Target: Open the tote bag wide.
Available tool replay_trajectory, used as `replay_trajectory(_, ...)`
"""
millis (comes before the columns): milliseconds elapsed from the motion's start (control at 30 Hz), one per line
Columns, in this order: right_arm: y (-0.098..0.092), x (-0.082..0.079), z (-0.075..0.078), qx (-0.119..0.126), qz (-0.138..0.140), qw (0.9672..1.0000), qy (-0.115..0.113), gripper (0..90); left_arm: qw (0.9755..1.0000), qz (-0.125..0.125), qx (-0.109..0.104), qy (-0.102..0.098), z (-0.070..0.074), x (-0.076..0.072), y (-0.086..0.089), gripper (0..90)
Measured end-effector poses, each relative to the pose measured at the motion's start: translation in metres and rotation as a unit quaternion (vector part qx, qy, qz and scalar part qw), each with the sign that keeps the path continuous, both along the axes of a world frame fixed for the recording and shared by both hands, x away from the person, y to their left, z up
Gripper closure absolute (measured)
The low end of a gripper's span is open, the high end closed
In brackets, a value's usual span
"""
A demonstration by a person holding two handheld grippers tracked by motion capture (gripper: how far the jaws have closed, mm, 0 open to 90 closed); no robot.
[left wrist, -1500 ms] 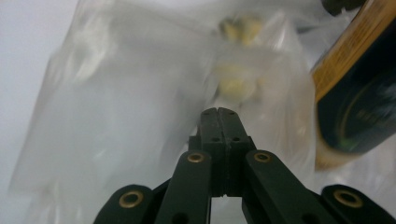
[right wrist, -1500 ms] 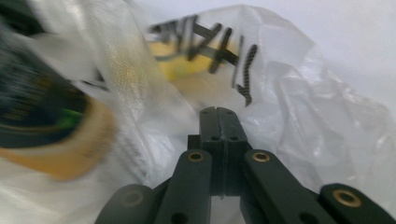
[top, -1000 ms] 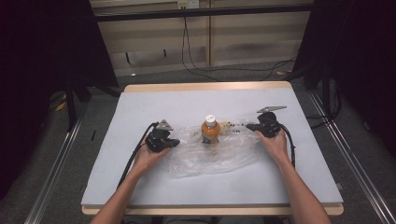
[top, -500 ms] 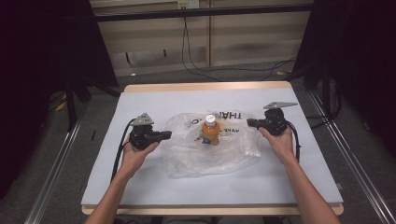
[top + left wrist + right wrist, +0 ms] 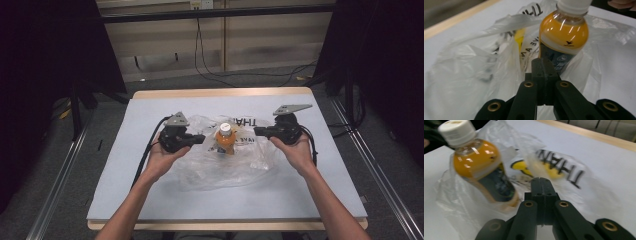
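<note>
A small bottle of orange drink (image 5: 226, 140) with a white cap stands upright inside a clear plastic bag (image 5: 220, 167) printed with black letters, in the middle of the table. My left gripper (image 5: 201, 140) is just left of the bottle, its jaws shut on the bag's thin film. My right gripper (image 5: 257, 131) is just right of it, also shut on the bag's edge. In the left gripper view the closed tips (image 5: 545, 62) sit right before the bottle (image 5: 564, 32). In the right gripper view the tips (image 5: 540, 181) meet film (image 5: 564, 170) beside the tilted-looking bottle (image 5: 479, 162).
The white-topped table (image 5: 300, 200) has a wooden rim. Cables trail from both grippers, the left one down along the forearm. Dark stands and floor cables lie beyond the far edge.
Both hands have risen with the bag's edges, drawing the film up around the bottle. The left gripper swung out to the left, then came back close to the bottle.
</note>
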State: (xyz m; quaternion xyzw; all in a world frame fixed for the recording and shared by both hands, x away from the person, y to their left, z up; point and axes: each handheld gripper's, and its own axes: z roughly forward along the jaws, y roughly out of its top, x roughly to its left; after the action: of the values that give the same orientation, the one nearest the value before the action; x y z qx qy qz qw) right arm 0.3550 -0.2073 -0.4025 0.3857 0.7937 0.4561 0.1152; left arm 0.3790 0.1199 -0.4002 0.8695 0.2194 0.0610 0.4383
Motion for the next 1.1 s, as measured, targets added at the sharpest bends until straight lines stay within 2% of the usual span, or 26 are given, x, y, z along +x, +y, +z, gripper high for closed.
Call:
replay_trajectory(33,0.007,0.000,-0.001,-0.006,0.011,0.9999,0.004,90.0,1.0000,-0.002,0.003,0.007,-0.004,0.002,-0.006,90.0)
replay_trajectory(133,0.022,0.005,-0.007,-0.035,0.039,0.9983,0.025,90.0,0.9989,-0.019,0.038,0.020,-0.016,0.004,-0.019,90.0)
replay_trajectory(200,0.028,0.013,-0.014,-0.065,0.051,0.9955,0.047,90.0,0.9965,-0.030,0.072,0.031,-0.023,0.003,-0.023,90.0)
replay_trajectory(233,0.030,0.018,-0.020,-0.070,0.058,0.9936,0.066,90.0,0.9953,-0.034,0.083,0.038,-0.026,0.003,-0.023,90.0)
replay_trajectory(267,0.031,0.023,-0.027,-0.084,0.068,0.9902,0.088,90.0,0.9946,-0.040,0.085,0.044,-0.030,0.002,-0.023,90.0)
replay_trajectory(300,0.032,0.027,-0.034,-0.108,0.073,0.9867,0.097,90.0,0.9934,-0.047,0.093,0.049,-0.035,0.001,-0.023,90.0)
replay_trajectory(367,0.031,0.033,-0.047,-0.132,0.067,0.9804,0.131,90.0,0.9901,-0.054,0.118,0.054,-0.043,-0.005,-0.022,90.0)
replay_trajectory(400,0.031,0.033,-0.047,-0.132,0.067,0.9804,0.131,90.0,0.9901,-0.054,0.118,0.054,-0.043,-0.005,-0.022,90.0)
replay_trajectory(433,0.027,0.036,-0.056,-0.149,0.045,0.9794,0.128,90.0,0.9883,-0.063,0.124,0.062,-0.050,-0.012,-0.019,90.0)
replay_trajectory(500,0.021,0.039,-0.060,-0.156,0.040,0.9783,0.130,90.0,0.9863,-0.078,0.130,0.065,-0.056,-0.018,-0.014,90.0)
replay_trajectory(533,0.018,0.039,-0.061,-0.163,0.040,0.9764,0.136,90.0,0.9847,-0.082,0.138,0.068,-0.058,-0.021,-0.011,90.0)
replay_trajectory(600,0.013,0.037,-0.062,-0.164,0.051,0.9741,0.147,90.0,0.9830,-0.086,0.148,0.068,-0.063,-0.027,-0.006,90.0)
replay_trajectory(667,0.008,0.034,-0.061,-0.163,0.060,0.9722,0.157,90.0,0.9829,-0.093,0.143,0.071,-0.064,-0.030,0.001,90.0)
replay_trajectory(700,0.006,0.033,-0.061,-0.163,0.060,0.9717,0.159,90.0,0.9840,-0.089,0.136,0.073,-0.065,-0.032,0.003,90.0)
replay_trajectory(767,0.002,0.029,-0.060,-0.166,0.069,0.9698,0.164,90.0,0.9836,-0.091,0.136,0.076,-0.065,-0.035,0.008,90.0)
replay_trajectory(800,0.000,0.028,-0.060,-0.168,0.075,0.9692,0.164,90.0,0.9845,-0.090,0.130,0.076,-0.065,-0.037,0.010,90.0)
replay_trajectory(867,-0.003,0.025,-0.059,-0.176,0.088,0.9666,0.165,90.0,0.9831,-0.093,0.138,0.075,-0.064,-0.040,0.014,90.0)
replay_trajectory(900,-0.005,0.023,-0.059,-0.178,0.093,0.9656,0.165,90.0,0.9833,-0.095,0.136,0.074,-0.064,-0.041,0.015,90.0)
replay_trajectory(933,-0.006,0.022,-0.059,-0.180,0.097,0.9648,0.166,90.0,0.9822,-0.097,0.143,0.073,-0.064,-0.042,0.016,90.0)
replay_trajectory(1000,-0.010,0.020,-0.058,-0.188,0.104,0.9622,0.168,90.0,0.9823,-0.096,0.142,0.076,-0.063,-0.045,0.018,90.0)
replay_trajectory(1100,-0.016,0.018,-0.055,-0.209,0.110,0.9563,0.172,90.0,0.9800,-0.094,0.158,0.076,-0.060,-0.047,0.021,90.0)
